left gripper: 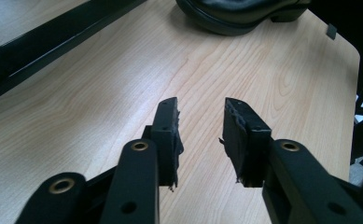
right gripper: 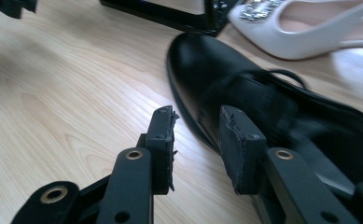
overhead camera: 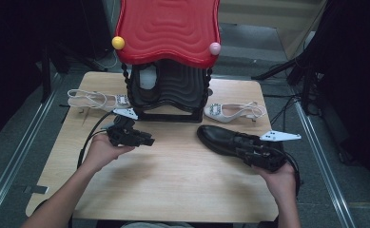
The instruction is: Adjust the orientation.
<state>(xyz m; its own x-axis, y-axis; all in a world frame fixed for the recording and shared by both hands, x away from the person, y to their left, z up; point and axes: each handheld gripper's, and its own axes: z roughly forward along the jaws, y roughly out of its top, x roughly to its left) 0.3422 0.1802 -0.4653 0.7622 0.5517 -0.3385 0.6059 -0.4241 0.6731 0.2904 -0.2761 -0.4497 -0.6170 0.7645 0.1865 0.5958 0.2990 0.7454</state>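
Glossy black leather shoe (overhead camera: 225, 138), rounded toe, lying on pale woodgrain surface (overhead camera: 173, 175) right of centre, near a white strappy heeled sandal (overhead camera: 232, 111). Right hand-held gripper (right gripper: 195, 123) half open just over its side, gripping nothing. Left hand-held gripper (left gripper: 200, 122) half open, empty, above bare wood.

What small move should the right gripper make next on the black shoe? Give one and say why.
Probably ease the right gripper forward so its jaws straddle the near side wall of the black shoe, then close. The jaws stand open with nothing between them, right beside the shoe's edge. The left gripper is open over the bare table, so it looks like the right one's job.
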